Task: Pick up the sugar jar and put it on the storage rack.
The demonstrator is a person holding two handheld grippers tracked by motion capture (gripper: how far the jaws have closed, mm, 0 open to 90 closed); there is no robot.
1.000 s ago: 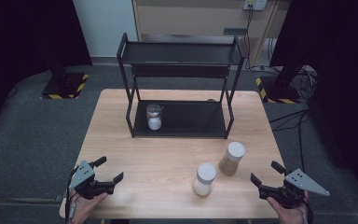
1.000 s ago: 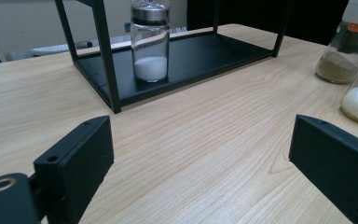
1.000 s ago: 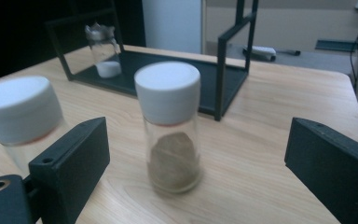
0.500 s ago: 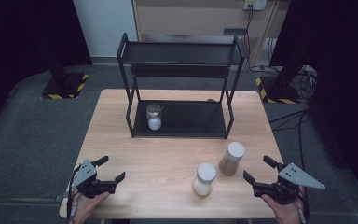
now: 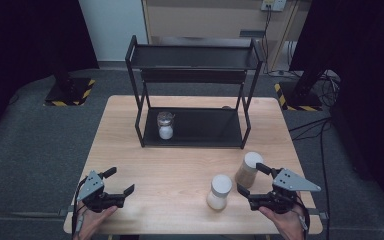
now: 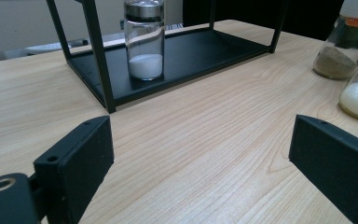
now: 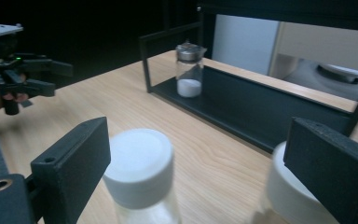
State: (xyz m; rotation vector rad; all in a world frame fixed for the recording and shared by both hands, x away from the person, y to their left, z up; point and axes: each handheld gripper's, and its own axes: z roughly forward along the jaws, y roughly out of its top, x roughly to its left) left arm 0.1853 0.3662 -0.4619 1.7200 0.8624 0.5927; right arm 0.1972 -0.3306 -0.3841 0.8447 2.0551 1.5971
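Near rt tongs (image 5: 250, 181): round white-capped glass jar (image 5: 219, 192), smooth.

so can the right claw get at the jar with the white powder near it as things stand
Probably yes. The right claw is open beside the white-capped jar of white powder, with bare table between them. The brown-powder jar stands close by its far jaw and could get nudged.
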